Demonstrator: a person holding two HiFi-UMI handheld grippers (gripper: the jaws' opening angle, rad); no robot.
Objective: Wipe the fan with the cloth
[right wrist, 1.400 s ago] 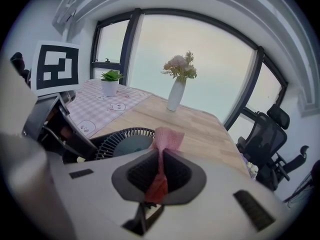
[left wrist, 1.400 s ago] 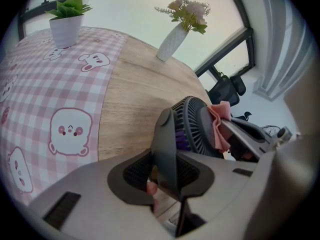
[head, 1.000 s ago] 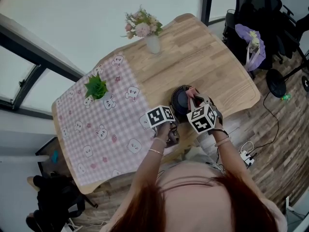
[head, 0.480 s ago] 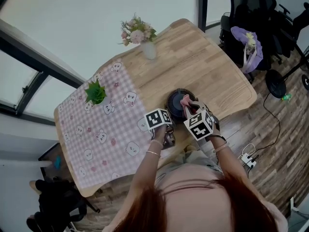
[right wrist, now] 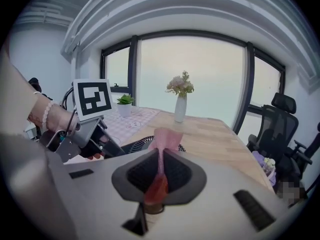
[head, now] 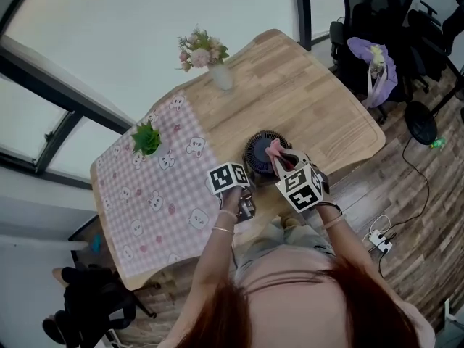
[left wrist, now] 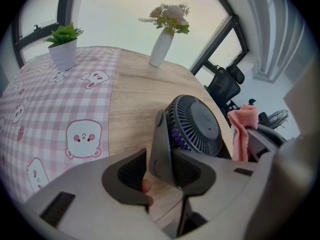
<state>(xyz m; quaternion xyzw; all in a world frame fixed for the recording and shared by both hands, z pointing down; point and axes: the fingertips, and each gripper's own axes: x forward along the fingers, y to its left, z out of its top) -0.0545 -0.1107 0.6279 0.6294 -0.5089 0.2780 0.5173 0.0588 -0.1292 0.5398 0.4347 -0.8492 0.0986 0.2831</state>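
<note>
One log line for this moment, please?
left gripper: shut on fan | right gripper: shut on pink cloth | cloth: over fan grille

The left gripper (left wrist: 162, 166) is held low before the body, its jaws pressed onto the fan's stand (left wrist: 159, 146). The right gripper (right wrist: 159, 176) is kept just beside it, its jaws pinched together on the cloth (right wrist: 164, 140). The left forearm (head: 217, 256) and right forearm (head: 342, 232) are stretched forward and down, with the wrists brought near each other.
</note>
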